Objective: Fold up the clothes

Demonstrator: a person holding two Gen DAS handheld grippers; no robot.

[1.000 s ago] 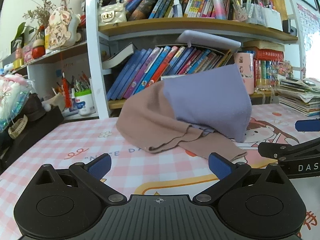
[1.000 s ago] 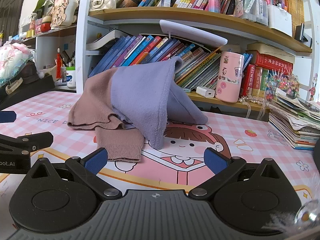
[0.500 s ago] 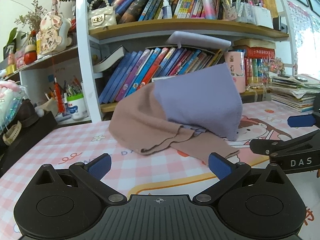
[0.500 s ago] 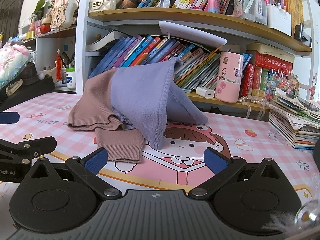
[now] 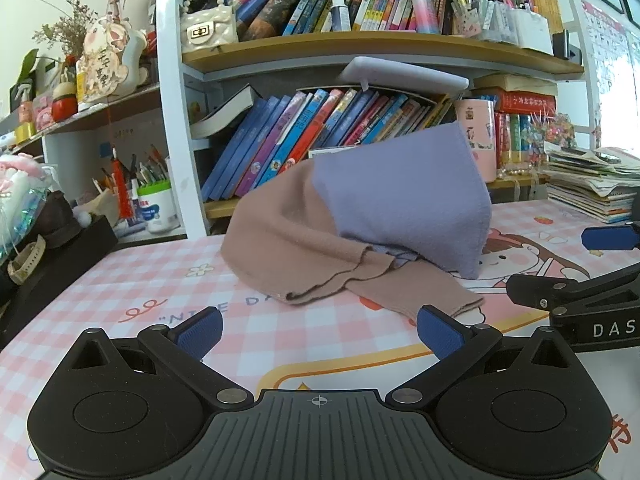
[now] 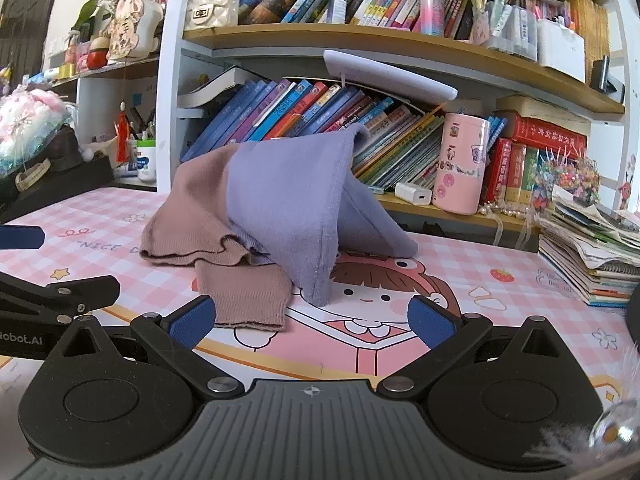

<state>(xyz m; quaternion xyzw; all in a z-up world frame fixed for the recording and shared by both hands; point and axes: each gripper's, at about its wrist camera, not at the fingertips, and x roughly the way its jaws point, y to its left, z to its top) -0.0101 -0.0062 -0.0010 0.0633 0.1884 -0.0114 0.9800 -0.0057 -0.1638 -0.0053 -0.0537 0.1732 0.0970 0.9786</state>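
Note:
A knit garment, dusty pink with a lilac panel [image 5: 400,200] [image 6: 280,196], lies heaped on the pink checked table mat [image 5: 160,292] [image 6: 460,264], its top propped against the books behind. A pink sleeve [image 5: 404,292] [image 6: 244,296] trails toward me. My left gripper [image 5: 318,330] is open, a short way in front of the heap, with nothing between its blue pads. My right gripper [image 6: 312,318] is also open, its left pad close to the sleeve cuff. Each gripper's side shows in the other's view: the right one [image 5: 580,292], the left one [image 6: 52,300].
A white bookshelf [image 5: 176,120] full of slanted books stands right behind the garment. A pink tumbler [image 6: 460,168] and a white charger [image 6: 414,194] sit on its low shelf. A pile of magazines [image 6: 592,252] lies at the right; a black box [image 5: 52,256] at the left.
The left gripper's view has shifted slightly, swinging sideways and back; the right gripper has edged a little closer to the sleeve. The garment has not moved and both grippers stay open.

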